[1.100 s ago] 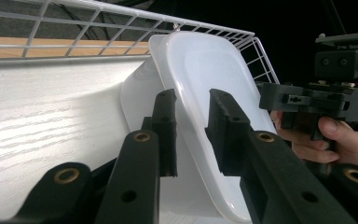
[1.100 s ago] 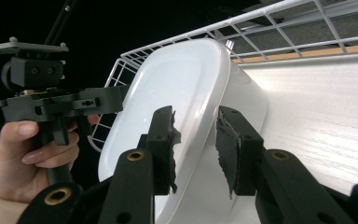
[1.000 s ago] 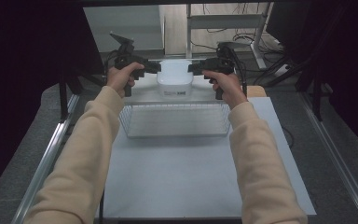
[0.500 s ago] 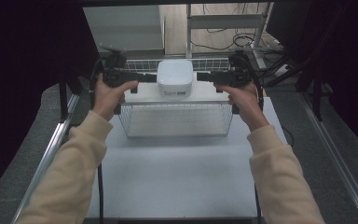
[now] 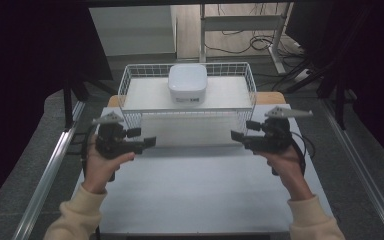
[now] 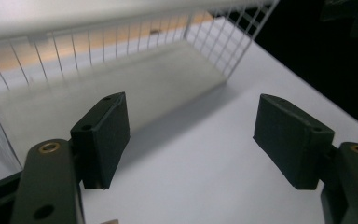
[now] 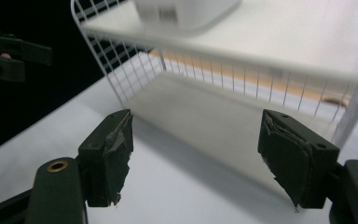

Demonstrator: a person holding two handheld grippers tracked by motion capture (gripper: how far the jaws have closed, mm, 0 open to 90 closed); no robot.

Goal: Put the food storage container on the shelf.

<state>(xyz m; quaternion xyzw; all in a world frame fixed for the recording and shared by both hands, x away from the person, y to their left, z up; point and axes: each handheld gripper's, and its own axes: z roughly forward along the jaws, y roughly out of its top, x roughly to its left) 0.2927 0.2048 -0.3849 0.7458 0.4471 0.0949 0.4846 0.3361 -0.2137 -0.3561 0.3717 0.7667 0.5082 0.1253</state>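
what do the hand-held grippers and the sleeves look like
Each hand-held gripper, left and right, is black, with a grey three-cornered plate on top and a black cable trailing. The jaws are dark blocks with brass-coloured pivot screws; the right pads look frayed. The sleeves are cream.
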